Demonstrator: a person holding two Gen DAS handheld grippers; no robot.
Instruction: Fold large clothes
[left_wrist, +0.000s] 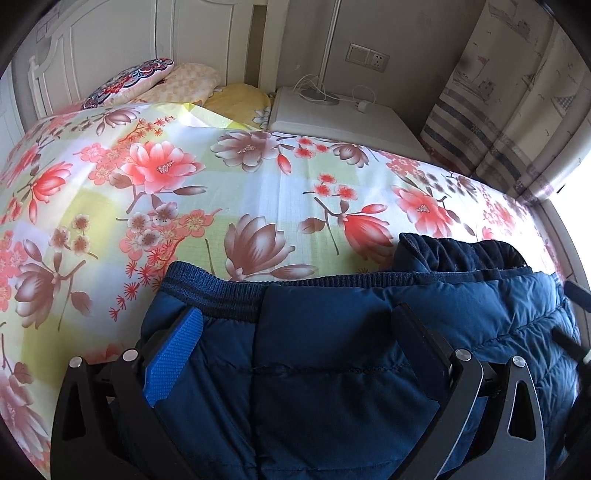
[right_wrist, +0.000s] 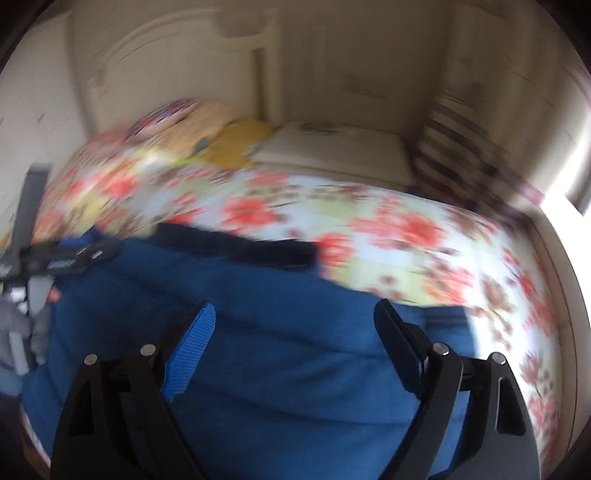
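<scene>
A dark blue quilted garment with a ribbed elastic band lies on the floral bedsheet at the near edge. My left gripper is open, its two fingers spread wide over the padded fabric just behind the band. In the right wrist view, which is motion-blurred, the same blue garment fills the lower half. My right gripper is open above it, nothing between its fingers. The other gripper's body shows at the left edge of that view.
Pillows lie at the head of the bed by a white headboard. A white nightstand with a lamp base and cables stands beside the bed. A striped curtain hangs at the right by a bright window.
</scene>
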